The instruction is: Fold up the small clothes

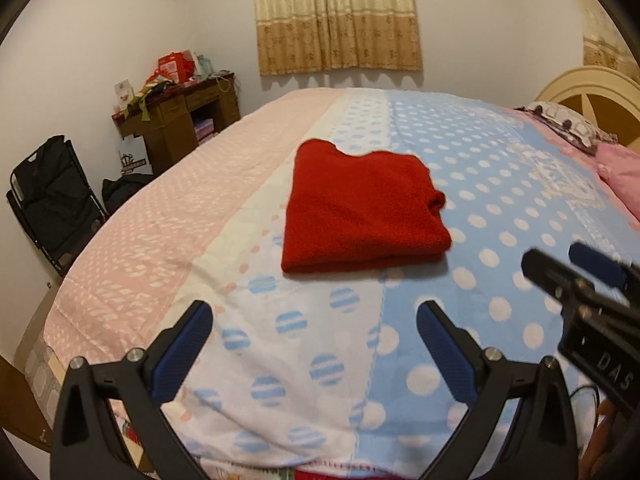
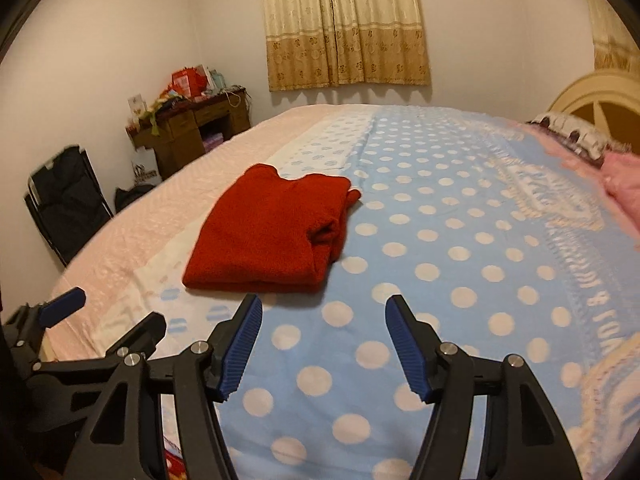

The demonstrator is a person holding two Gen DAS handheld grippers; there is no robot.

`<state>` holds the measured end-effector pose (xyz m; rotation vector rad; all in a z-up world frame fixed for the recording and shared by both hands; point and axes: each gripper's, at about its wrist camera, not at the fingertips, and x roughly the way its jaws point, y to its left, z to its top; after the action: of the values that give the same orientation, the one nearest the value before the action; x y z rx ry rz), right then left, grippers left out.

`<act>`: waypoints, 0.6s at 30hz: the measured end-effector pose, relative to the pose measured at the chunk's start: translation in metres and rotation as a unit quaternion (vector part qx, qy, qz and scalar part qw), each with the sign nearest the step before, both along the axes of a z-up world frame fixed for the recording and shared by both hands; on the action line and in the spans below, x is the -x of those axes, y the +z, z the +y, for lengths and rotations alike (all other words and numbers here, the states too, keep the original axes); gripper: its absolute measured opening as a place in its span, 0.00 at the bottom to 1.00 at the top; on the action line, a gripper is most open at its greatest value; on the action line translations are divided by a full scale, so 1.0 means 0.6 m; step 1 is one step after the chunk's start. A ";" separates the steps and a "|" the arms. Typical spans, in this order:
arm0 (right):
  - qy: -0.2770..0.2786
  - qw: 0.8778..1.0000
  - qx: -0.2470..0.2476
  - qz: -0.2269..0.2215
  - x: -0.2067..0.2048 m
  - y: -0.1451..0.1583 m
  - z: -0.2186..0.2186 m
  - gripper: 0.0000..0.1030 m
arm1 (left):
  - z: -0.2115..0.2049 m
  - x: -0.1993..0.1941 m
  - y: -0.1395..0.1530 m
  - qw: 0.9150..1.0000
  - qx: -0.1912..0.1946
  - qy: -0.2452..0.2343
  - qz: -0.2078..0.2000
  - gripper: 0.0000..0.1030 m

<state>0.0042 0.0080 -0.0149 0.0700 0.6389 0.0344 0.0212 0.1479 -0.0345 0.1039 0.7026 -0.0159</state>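
Lying folded on one bedspread [image 1: 500, 184], one red garment [image 1: 360, 216]; two claws [image 1: 316, 344] [image 2: 324, 344] both apart.

"DAS" on right gripper [image 1: 576, 268]

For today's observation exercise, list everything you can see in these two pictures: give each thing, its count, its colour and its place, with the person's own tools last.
Folded garment: one, red, lying on the bed, touching neither gripper.
Bedspread: one, pink, white and blue with dots, covering the bed.
Curtain: one, beige and tan, on the far wall.
Desk: one, dark brown, cluttered, far left corner.
Folding chair: one, black, against the left wall.
Headboard: one, cream, far right.
Pillow: one, pink, by the headboard.
Left gripper: black with blue pads, open, empty, above the bedspread.
Right gripper: the same, open, empty.
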 end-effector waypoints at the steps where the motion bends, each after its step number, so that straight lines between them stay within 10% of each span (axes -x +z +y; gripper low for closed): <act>1: -0.002 1.000 0.004 -0.001 0.006 0.003 0.002 0.63 | 0.000 -0.001 -0.002 1.000 0.005 0.003 0.005 1.00; 5: -0.004 1.000 0.013 -0.023 0.040 0.027 0.002 0.63 | -0.004 0.003 0.014 0.999 0.025 0.001 0.025 1.00; 18: -0.024 0.982 -0.010 -0.185 0.148 0.142 -0.012 0.74 | 0.003 0.100 0.134 0.989 0.008 0.031 -0.144 1.00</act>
<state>-0.0848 0.0011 0.0703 0.0960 0.2638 0.0062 -0.0388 0.1498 0.0456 0.0670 0.4171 0.0524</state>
